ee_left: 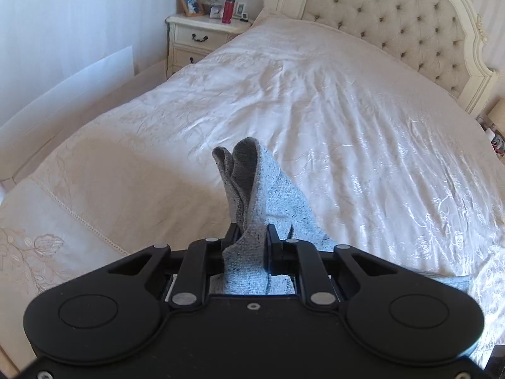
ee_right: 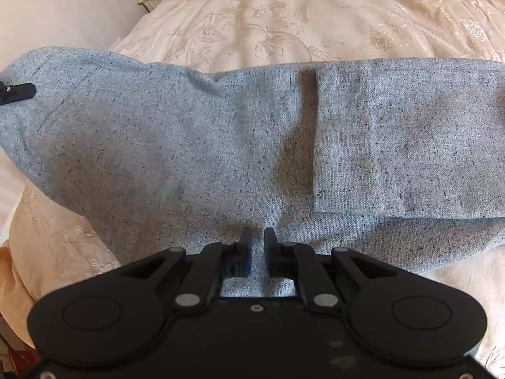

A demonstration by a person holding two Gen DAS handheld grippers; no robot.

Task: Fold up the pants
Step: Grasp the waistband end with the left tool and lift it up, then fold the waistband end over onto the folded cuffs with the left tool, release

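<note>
Over the bed (ee_left: 315, 94), both claws (ee_left: 251, 232) (ee_right: 258, 237) pinch the raised pants (ee_right: 221, 142).

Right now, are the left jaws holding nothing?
No. The left gripper has its jaws closed on a bunch of the grey pants, which stands up between them above the bed.

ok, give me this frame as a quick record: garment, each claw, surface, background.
garment: speckled light-grey knit pants, partly folded, a layer lapped over on the right side
left claw: shut on a bunched end of the pants, fabric standing up between the fingers
right claw: jaws nearly together at the near edge of the pants; grip unclear
surface: cream embroidered satin bedspread
background: tufted beige headboard; cream bedside table with red bottle and framed photos
</note>
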